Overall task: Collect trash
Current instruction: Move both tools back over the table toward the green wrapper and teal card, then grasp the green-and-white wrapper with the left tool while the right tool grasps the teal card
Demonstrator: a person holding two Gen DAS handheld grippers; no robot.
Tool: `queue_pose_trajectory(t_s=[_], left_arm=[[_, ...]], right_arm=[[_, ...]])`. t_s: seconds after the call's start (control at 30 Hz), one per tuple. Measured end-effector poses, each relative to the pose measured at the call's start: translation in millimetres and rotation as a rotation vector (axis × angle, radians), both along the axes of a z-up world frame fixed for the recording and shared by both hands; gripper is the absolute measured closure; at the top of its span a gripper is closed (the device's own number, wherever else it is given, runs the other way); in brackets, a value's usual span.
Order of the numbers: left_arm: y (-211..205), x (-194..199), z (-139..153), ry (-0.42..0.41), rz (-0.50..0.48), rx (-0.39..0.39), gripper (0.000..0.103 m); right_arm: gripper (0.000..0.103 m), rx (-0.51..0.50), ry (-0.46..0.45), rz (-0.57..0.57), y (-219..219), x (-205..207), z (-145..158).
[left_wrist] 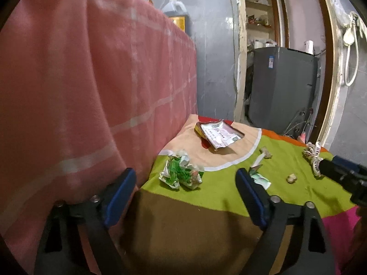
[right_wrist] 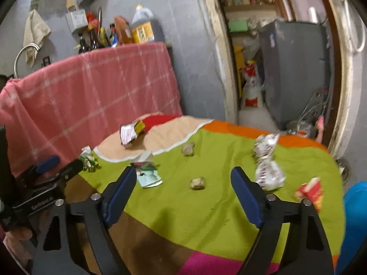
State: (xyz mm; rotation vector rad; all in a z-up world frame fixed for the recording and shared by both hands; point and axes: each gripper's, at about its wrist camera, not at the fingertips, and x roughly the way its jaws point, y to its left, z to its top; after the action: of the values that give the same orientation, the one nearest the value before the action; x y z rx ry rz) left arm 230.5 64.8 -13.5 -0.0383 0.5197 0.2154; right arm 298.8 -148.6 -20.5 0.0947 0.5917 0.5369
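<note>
You are at the approach stage: nothing is gathered yet, and both tongs stand wide with nothing between them. Your left tongs (left_wrist: pixel 185 178) point at the crumpled green-and-white plastic wrapper (left_wrist: pixel 181 171), which lies on the lime-green part of the patchwork cloth covering the worktop (left_wrist: pixel 224 192), close to the hanging pink checked cloth (left_wrist: pixel 91 80). Your right tongs (right_wrist: pixel 183 178) face the small brownish crumpled scrap (right_wrist: pixel 197 183), with the twisted white-and-brown printed wrapper (right_wrist: pixel 267 167) just beside the right finger.

To my eye the next move calls for lowering each pair until a piece sits between the pads, then closing. The wrappers are light and springy, so they may slide away.

Other litter waits: a flat printed packet with a red-yellow edge (left_wrist: pixel 218 135) further back, a torn green-and-white paper slip (right_wrist: pixel 148 175), another brown scrap (right_wrist: pixel 188 148), and a red-and-yellow wrapper (right_wrist: pixel 309 191) near the edge. No bin is visible, so where to drop things I cannot tell.
</note>
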Motion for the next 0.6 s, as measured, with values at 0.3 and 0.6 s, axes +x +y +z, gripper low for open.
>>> queue_pose_trajectory(t_s=[0.3,0.6], left_arm=[[27.9,17.5,-5.5,0.062,0.004,-0.092,0.043],[42.5,16.6,-8.1,0.088,-0.039,-0.159,0.06]], right_arm=[[0.03,-0.051,0.147,0.118,44.4,33.0,-21.5],[0.032,-0.106,0.213,0.175,78.6,50.2,-36.2]])
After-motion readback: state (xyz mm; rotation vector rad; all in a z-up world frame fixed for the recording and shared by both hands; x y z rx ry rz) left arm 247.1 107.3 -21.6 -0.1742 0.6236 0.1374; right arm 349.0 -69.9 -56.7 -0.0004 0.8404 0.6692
